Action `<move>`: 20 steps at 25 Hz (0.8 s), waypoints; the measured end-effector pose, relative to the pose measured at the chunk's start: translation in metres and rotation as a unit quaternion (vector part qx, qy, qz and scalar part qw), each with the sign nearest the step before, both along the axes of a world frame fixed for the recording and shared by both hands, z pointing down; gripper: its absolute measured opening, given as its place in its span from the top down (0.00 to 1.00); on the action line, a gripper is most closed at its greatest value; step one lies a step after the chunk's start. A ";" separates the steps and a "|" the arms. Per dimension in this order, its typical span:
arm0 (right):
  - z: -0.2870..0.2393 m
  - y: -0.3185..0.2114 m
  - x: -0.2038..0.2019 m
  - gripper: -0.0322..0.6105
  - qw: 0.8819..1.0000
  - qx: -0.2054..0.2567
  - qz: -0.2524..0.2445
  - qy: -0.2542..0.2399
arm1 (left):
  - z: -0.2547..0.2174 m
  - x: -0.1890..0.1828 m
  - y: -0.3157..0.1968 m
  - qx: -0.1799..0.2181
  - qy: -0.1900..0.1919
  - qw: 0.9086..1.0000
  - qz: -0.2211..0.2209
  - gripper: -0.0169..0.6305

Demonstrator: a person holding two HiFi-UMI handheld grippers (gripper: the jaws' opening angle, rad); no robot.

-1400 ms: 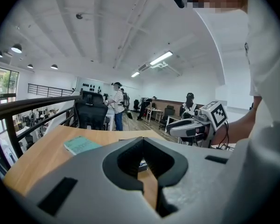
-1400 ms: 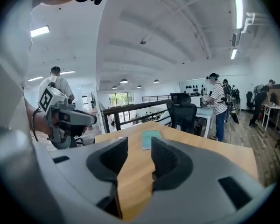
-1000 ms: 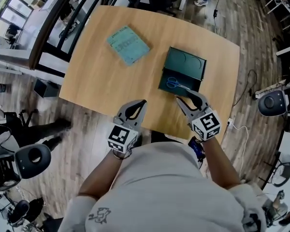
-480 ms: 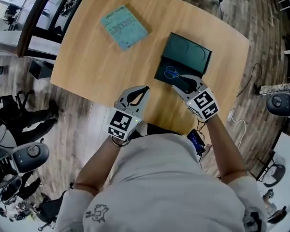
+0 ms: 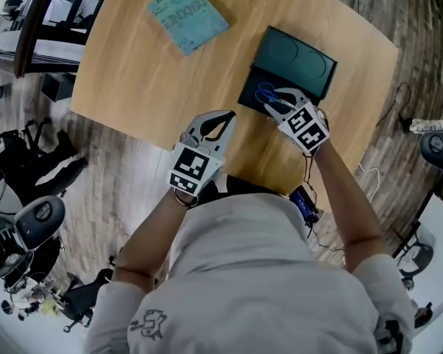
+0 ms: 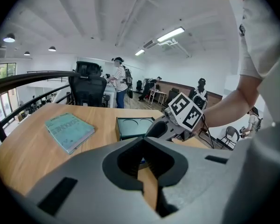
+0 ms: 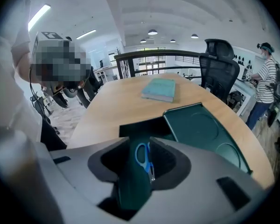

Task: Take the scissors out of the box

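Observation:
The dark green box (image 5: 299, 63) lies open on the right part of the wooden table (image 5: 155, 87), its lid folded back. The blue-handled scissors (image 5: 266, 94) lie in its near half. My right gripper (image 5: 279, 103) points steeply down into that half. In the right gripper view the scissors (image 7: 143, 158) sit between the jaws, which are closing, and the pads are still apart from them. My left gripper (image 5: 220, 124) hovers over the table's near edge, left of the box, open with nothing in it. From the left gripper view the box (image 6: 135, 127) shows beside the right gripper's marker cube (image 6: 183, 111).
A teal book (image 5: 188, 15) lies at the table's far left, apart from the box. Office chairs (image 5: 37, 223) stand on the wood floor to the left and right of the table. People stand far back in the room (image 6: 120, 78).
Both grippers have come down toward the table. The right one went from the table's near edge into the box and now straddles the scissors. The left one moved less.

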State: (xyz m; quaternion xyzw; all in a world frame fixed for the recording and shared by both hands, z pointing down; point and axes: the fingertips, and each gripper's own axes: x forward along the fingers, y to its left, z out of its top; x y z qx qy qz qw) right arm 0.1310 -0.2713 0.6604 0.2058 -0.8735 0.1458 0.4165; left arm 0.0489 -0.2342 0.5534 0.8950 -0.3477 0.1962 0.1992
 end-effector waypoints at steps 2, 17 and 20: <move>0.016 -0.002 0.000 0.73 1.000 -0.001 -0.007 0.016 | 0.004 0.000 -0.002 0.000 0.000 1.000 -0.003 0.97; 0.082 -0.005 0.003 0.73 0.994 -0.020 -0.050 0.094 | 0.028 0.000 0.012 -0.033 0.001 0.999 -0.028 0.96; 0.084 -0.005 0.002 0.77 0.993 -0.012 -0.055 0.104 | 0.029 -0.002 0.014 -0.036 0.002 0.999 -0.033 0.97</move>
